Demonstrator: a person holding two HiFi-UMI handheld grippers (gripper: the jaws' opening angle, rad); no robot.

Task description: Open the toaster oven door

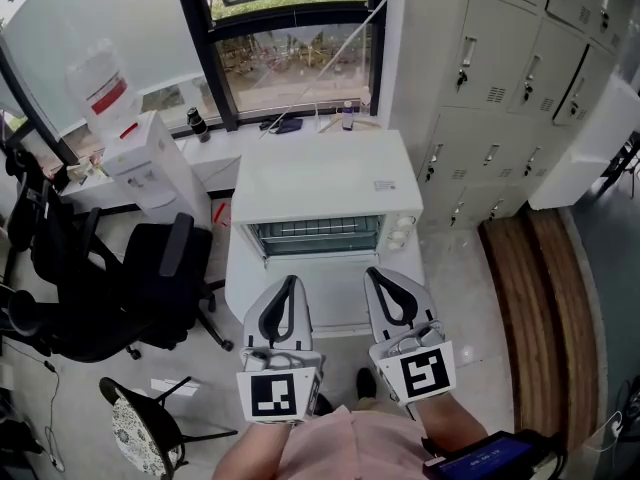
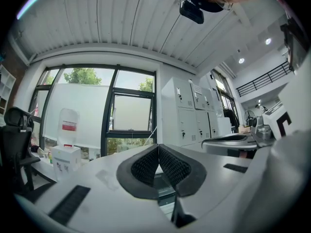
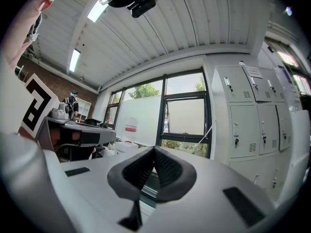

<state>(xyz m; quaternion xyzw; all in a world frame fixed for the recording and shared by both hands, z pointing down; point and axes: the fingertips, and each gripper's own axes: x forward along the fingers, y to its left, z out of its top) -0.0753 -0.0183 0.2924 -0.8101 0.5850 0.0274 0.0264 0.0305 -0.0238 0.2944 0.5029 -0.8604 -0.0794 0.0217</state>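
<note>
Both claws are pressed shut and carry nothing. In the head view the left claw [image 1: 290, 286] and the right claw [image 1: 376, 278] hang side by side just in front of the white toaster oven [image 1: 320, 183], tips aimed at it but apart from it. The oven stands on a white table [image 1: 335, 316]. Its door [image 1: 315, 236], a glass pane with a wire rack showing behind it, faces me and looks closed. Two knobs [image 1: 400, 232] sit just right of the pane. I can't pick out the handle; I'd expect a bar along the door's top edge. A water dispenser [image 1: 140, 173] and a black office chair [image 1: 150, 283] stand to the left, and grey lockers [image 1: 500, 88] to the right.

From the left gripper view, the ribbed pads [image 2: 143, 166] meet at their tips with no gap and nothing between them. A dark sliver just under them is, I think, the door glass.

From the right gripper view it's the same: pads [image 3: 167, 169] are closed tip to tip and empty, with a window and lockers beyond.

I judge the door to be stiff, thin metal and glass, light to swing but with some latch resistance. The oven itself may be light enough to slide on the table when pulled. I'd spread one claw, grip the handle at its middle, keep off the glass and pull gently.
</note>
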